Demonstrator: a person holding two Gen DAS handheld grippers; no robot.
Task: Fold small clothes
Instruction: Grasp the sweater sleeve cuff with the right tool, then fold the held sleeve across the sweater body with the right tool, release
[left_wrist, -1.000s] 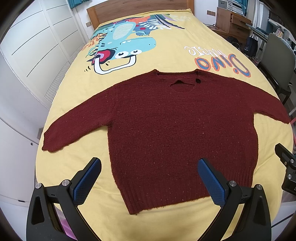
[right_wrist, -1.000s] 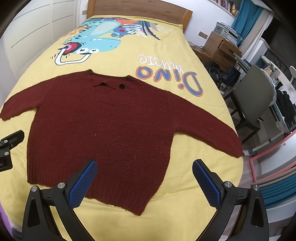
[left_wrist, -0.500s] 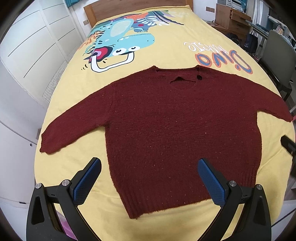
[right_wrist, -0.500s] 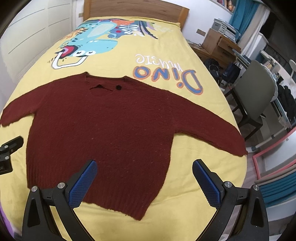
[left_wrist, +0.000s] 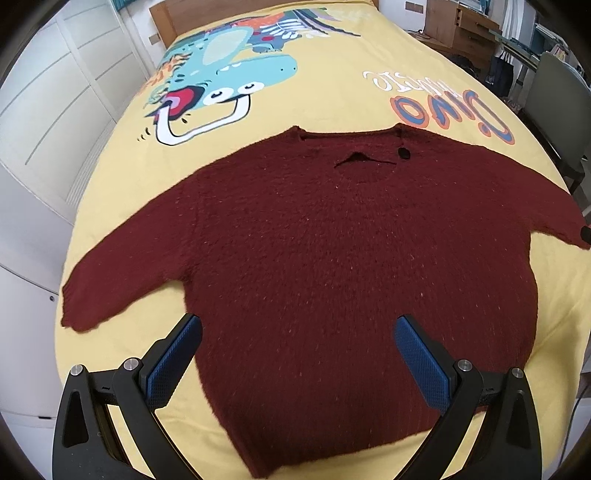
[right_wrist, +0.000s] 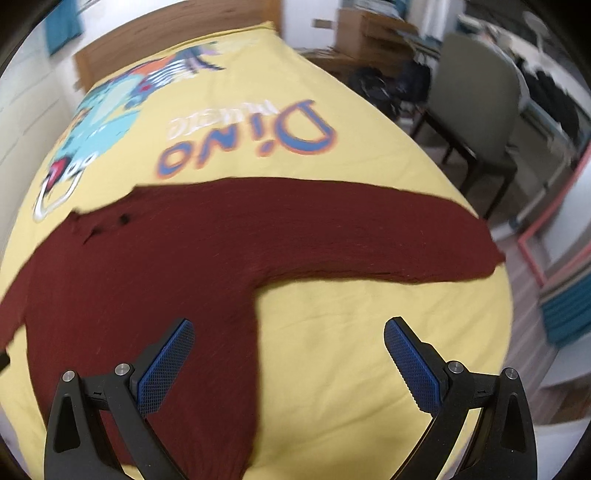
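A small dark red knitted sweater (left_wrist: 332, 251) lies flat on the yellow dinosaur bedspread (left_wrist: 325, 92), neck away from me and both sleeves spread out. My left gripper (left_wrist: 297, 332) hovers open above the hem, its blue pads wide apart with nothing between them. In the right wrist view, which is blurred by motion, the sweater (right_wrist: 147, 258) fills the left side and its right sleeve (right_wrist: 388, 243) stretches toward the bed's right edge. My right gripper (right_wrist: 288, 336) stands open above the sweater's right side seam and the bare sheet beside it, holding nothing.
White cupboard doors (left_wrist: 48, 122) run along the bed's left side. A wooden headboard (left_wrist: 221, 11) closes the far end. To the right of the bed stand a grey chair (right_wrist: 476, 107), a wooden drawer unit (left_wrist: 461, 26) and a pink-framed panel (right_wrist: 546, 240).
Both grippers have moved forward and lower toward the sweater. The right gripper has swung to the right, so the right sleeve now lies ahead of it. Both stay open.
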